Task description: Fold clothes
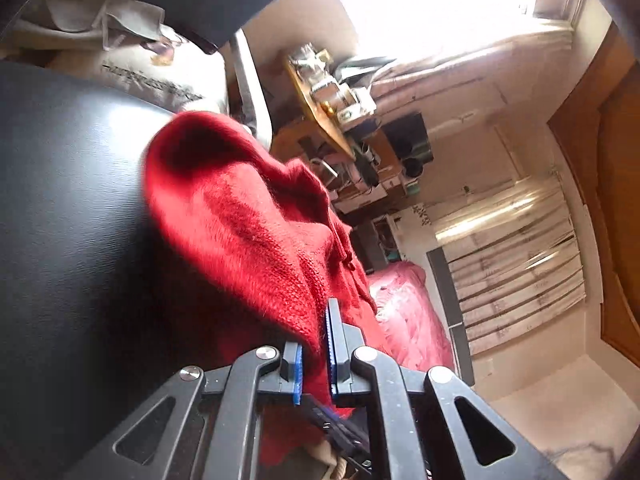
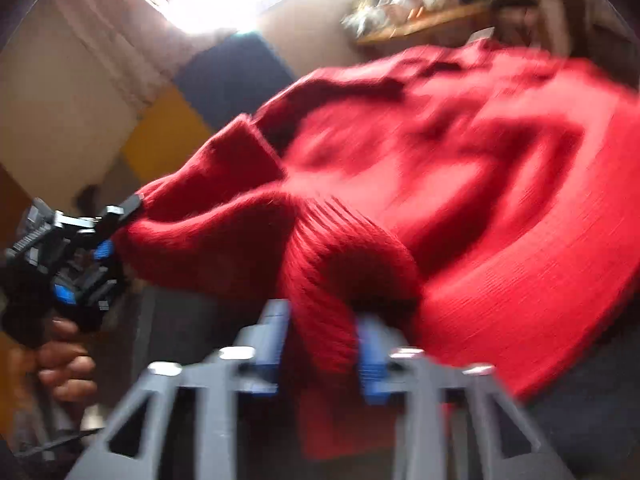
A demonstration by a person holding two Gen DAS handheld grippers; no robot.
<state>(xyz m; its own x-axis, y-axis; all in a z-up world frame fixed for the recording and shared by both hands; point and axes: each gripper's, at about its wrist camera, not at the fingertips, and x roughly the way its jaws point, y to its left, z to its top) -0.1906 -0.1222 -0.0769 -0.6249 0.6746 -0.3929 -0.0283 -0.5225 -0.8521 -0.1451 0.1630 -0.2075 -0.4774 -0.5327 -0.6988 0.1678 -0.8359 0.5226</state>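
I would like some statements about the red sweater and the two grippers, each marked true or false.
1. The garment is a red knitted sweater. True.
2. The left hand-held gripper is open and holds nothing. False: red knit sits between its blue pads and it is shut on the sweater.
3. The right hand-held gripper grips a ribbed part of the sweater. True.
4. In the left wrist view, the sweater lies partly over a black surface. True.
5. The sweater is already folded into a neat square. False: it hangs bunched and stretched between the two grippers.
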